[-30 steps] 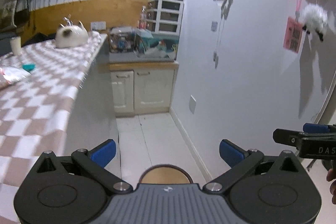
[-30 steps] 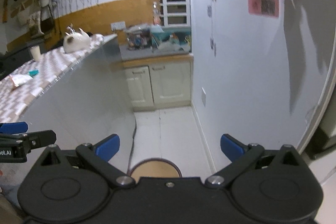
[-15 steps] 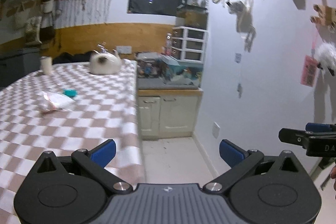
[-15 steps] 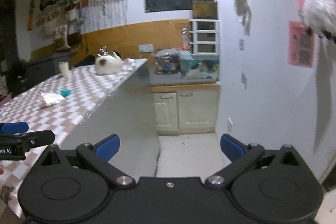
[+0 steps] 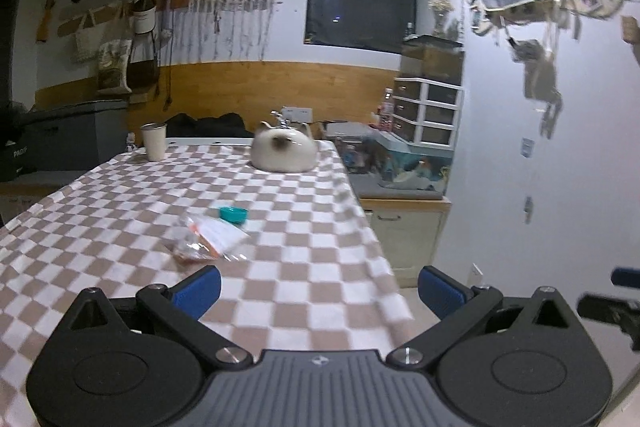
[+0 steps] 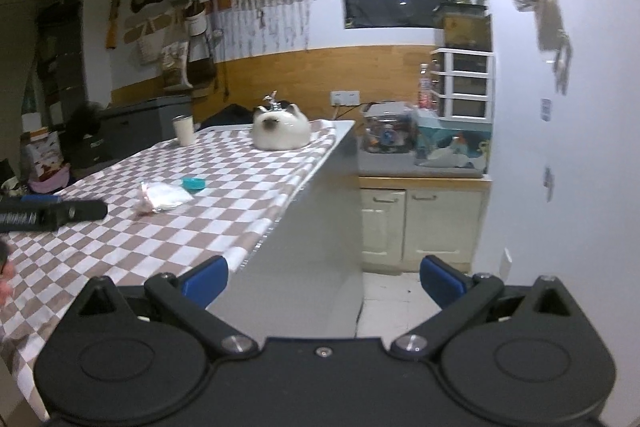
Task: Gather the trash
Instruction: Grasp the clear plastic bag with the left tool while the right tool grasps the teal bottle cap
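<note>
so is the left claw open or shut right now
Open. In the left wrist view the left claw has its blue fingertips spread wide with nothing between them, above the checked tablecloth.

My left gripper (image 5: 319, 291) is held level, its blue-padded fingers (image 5: 198, 290) spread wide with nothing between them. My right gripper (image 6: 323, 281) is level too, jaws equally wide and empty. Each shows at the edge of the other's view, side by side, the left's black finger (image 6: 52, 214) reaching forward. A fingertip shows at the right view's left edge.
</note>
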Demonstrator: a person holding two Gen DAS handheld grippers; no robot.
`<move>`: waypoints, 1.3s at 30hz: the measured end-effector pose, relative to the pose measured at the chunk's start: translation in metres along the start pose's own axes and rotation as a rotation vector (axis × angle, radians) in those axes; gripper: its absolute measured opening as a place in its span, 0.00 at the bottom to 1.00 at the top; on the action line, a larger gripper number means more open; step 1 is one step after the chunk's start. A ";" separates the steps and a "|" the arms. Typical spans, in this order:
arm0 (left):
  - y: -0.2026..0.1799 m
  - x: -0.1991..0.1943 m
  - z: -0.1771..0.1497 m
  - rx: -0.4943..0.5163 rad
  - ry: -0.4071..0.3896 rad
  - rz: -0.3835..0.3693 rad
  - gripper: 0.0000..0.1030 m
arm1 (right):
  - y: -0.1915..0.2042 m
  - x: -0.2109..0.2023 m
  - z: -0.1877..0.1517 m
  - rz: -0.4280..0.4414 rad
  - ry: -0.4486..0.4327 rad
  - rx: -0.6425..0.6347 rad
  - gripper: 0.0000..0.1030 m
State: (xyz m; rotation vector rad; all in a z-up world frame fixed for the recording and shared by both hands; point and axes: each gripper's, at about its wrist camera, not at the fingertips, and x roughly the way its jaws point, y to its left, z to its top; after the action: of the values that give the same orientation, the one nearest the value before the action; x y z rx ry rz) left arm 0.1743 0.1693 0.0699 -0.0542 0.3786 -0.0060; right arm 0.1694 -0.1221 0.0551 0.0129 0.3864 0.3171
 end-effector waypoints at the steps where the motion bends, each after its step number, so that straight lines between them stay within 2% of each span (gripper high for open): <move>1: 0.007 0.006 0.005 -0.002 0.002 0.006 1.00 | 0.004 0.004 0.001 0.004 0.002 -0.002 1.00; 10: 0.063 0.073 0.039 -0.046 0.038 0.039 1.00 | 0.027 0.045 0.024 0.039 0.020 0.005 1.00; 18: 0.108 0.144 0.047 -0.183 0.094 0.042 1.00 | 0.043 0.093 0.062 0.096 0.018 -0.029 1.00; 24: 0.135 0.175 0.037 -0.326 0.074 -0.065 1.00 | 0.058 0.131 0.088 0.107 0.052 -0.076 1.00; 31: 0.160 0.193 0.017 -0.459 0.064 -0.157 1.00 | 0.082 0.177 0.116 0.149 0.077 -0.134 1.00; 34: 0.170 0.195 0.010 -0.514 0.062 -0.229 1.00 | 0.097 0.200 0.129 0.172 0.090 -0.149 1.00; 39: 0.174 0.198 0.004 -0.558 0.050 -0.298 1.00 | 0.113 0.245 0.149 0.228 0.116 -0.069 0.97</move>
State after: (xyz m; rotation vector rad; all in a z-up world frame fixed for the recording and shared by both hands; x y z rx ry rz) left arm 0.3587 0.3397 -0.0089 -0.6622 0.4107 -0.1967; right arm 0.4058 0.0678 0.1106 -0.0295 0.4905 0.5580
